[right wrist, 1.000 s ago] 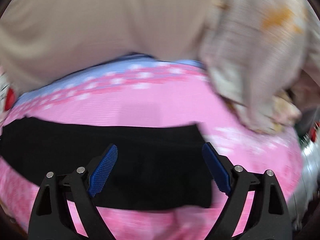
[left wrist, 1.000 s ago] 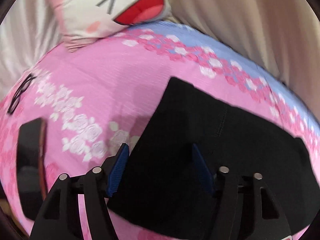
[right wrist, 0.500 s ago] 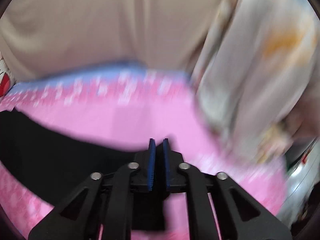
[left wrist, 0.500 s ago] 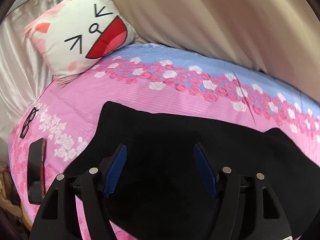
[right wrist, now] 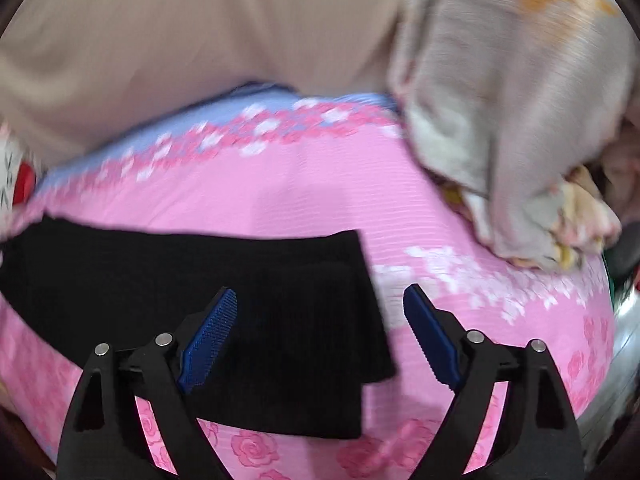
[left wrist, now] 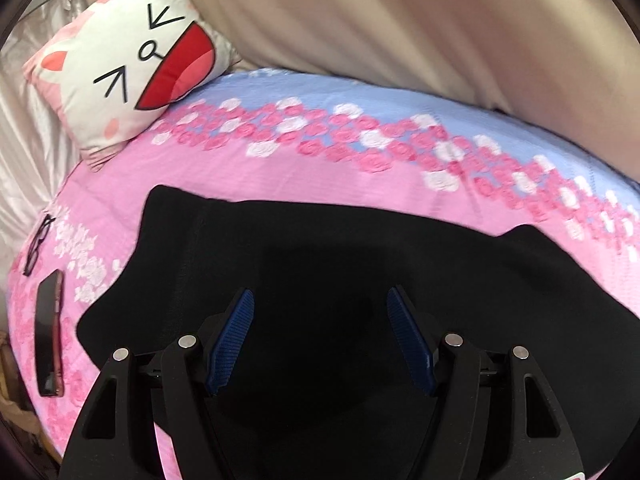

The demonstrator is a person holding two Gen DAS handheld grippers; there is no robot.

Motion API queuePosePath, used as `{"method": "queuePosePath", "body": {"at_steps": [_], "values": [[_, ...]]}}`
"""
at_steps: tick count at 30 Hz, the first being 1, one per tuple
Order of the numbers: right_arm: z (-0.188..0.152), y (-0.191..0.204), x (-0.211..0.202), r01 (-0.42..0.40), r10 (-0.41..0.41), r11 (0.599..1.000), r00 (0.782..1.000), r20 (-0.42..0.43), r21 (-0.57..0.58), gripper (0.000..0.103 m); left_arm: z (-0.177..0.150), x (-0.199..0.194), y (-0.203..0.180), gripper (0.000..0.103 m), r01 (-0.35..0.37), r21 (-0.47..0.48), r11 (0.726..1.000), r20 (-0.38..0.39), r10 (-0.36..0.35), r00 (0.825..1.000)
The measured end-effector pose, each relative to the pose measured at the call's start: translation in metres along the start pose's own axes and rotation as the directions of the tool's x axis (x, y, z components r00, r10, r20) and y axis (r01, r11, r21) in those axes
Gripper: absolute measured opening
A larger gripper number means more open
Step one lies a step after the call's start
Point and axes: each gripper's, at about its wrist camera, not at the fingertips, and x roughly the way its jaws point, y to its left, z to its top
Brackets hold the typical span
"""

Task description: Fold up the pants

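We see the black fabric pants [left wrist: 340, 280] centre-frame on the pink floral bedsheet [left wrist: 280, 176]; the left gripper [left wrist: 318, 312] gapes empty above them, and the right gripper [right wrist: 320, 312] is opening, gripping nothing.

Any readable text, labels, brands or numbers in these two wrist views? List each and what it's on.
None readable in either view.
The cushion carries only a drawn cartoon face, no letters.
The bedsheet has a rose print only.
The black pants, the phone and the glasses show no label or logo.

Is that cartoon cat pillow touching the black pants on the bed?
Apart. The left wrist view shows the pillow and the pants separated by a wide strip of pink bedspread.
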Motion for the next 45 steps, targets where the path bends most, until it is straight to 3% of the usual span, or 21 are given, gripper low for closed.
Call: {"method": "queuePosePath", "body": {"at_steps": [1,3,5,7,8,12,14,16,17,18,20,21,22,25,28,30,35,38,42,43,45], "values": [[-0.001,0.004,0.007,0.007,-0.007,1.000,1.000,-0.017,-0.018,0.065,-0.001,-0.001,-0.004,0.067,0.008,0.005,1.000,0.000,-0.008,1.000],[-0.003,0.013,0.030,0.048,-0.052,0.998,0.995,-0.084,-0.052,0.065,-0.002,-0.002,-0.009,0.067,0.011,0.013,1.000,-0.003,-0.011,1.000],[-0.006,0.018,0.040,0.073,-0.080,0.995,0.991,-0.105,-0.068,0.058,-0.004,-0.003,-0.012,0.067,0.017,0.018,1.000,-0.005,-0.017,1.000],[-0.008,0.020,0.032,0.071,-0.076,0.996,0.994,-0.075,-0.059,0.012,-0.005,-0.005,-0.012,0.067,0.020,0.018,1.000,-0.004,-0.020,1.000],[-0.005,0.023,0.026,0.058,-0.061,0.997,0.996,-0.059,-0.046,0.007,-0.005,-0.006,-0.012,0.067,0.018,0.018,1.000,-0.002,-0.018,1.000],[0.030,0.042,-0.019,0.101,-0.084,0.986,0.989,0.121,-0.135,0.007,-0.001,-0.009,-0.011,0.067,0.002,0.006,1.000,0.008,-0.002,1.000],[0.049,0.053,-0.050,0.140,-0.099,0.976,0.967,0.237,-0.164,0.007,0.000,-0.012,-0.011,0.067,0.005,0.001,1.000,0.018,-0.005,1.000],[0.055,0.047,-0.051,0.199,-0.146,0.962,0.953,0.265,-0.186,0.007,0.000,-0.017,-0.014,0.067,0.005,0.005,1.000,0.034,-0.005,0.999],[0.053,0.035,-0.036,0.214,-0.171,0.961,0.958,0.232,-0.176,0.008,-0.002,-0.019,-0.015,0.067,0.009,0.006,1.000,0.041,-0.010,0.999],[0.046,0.016,-0.011,0.192,-0.171,0.971,0.974,0.148,-0.140,0.011,-0.003,-0.021,-0.016,0.067,0.017,0.006,1.000,0.047,-0.017,0.999],[0.016,-0.021,0.042,0.193,-0.195,0.979,0.981,-0.023,-0.062,0.016,-0.009,-0.022,-0.017,0.067,0.023,0.010,1.000,0.052,-0.023,0.998],[0.003,-0.026,0.049,0.171,-0.173,0.985,0.984,-0.040,-0.033,0.020,-0.013,-0.020,-0.017,0.067,0.010,0.018,1.000,0.047,-0.010,0.999],[-0.005,-0.025,0.035,0.161,-0.161,0.987,0.987,0.030,0.004,0.024,-0.014,-0.017,-0.017,0.067,-0.002,0.025,1.000,0.037,0.001,0.999],[-0.010,-0.012,-0.001,0.160,-0.164,0.986,0.982,0.093,0.048,0.025,-0.020,-0.011,-0.013,0.067,0.004,0.021,1.000,0.000,-0.004,1.000],[-0.004,0.003,-0.019,0.112,-0.117,0.992,0.987,0.107,0.052,0.026,-0.020,-0.006,-0.010,0.067,0.025,-0.003,1.000,-0.013,-0.025,1.000],[0.005,0.026,-0.019,0.028,-0.031,0.999,0.993,0.112,0.029,0.026,-0.016,-0.002,-0.015,0.067,0.042,0.001,0.999,-0.023,-0.042,0.999],[0.013,0.104,0.021,-0.154,0.158,0.984,0.987,0.031,-0.090,0.024,-0.006,0.020,-0.039,0.070,0.059,0.062,0.996,-0.053,-0.056,0.997],[0.006,0.127,0.068,-0.135,0.126,0.983,0.989,-0.083,-0.127,0.024,0.000,0.037,-0.037,0.078,0.050,0.067,0.997,-0.057,-0.046,0.997],[0.018,0.132,0.058,-0.121,0.120,0.992,0.992,-0.034,-0.040,0.027,0.011,0.038,-0.025,0.079,0.042,0.048,0.998,-0.049,-0.040,0.998],[0.023,0.147,0.050,-0.154,0.153,0.986,0.988,-0.012,-0.070,0.027,0.013,0.030,-0.020,0.079,0.059,0.048,0.997,-0.025,-0.058,0.998],[0.039,0.198,0.041,-0.291,0.290,0.947,0.957,-0.023,-0.135,0.027,0.015,0.023,-0.010,0.079,0.036,0.033,0.999,0.005,-0.036,0.999]]}}
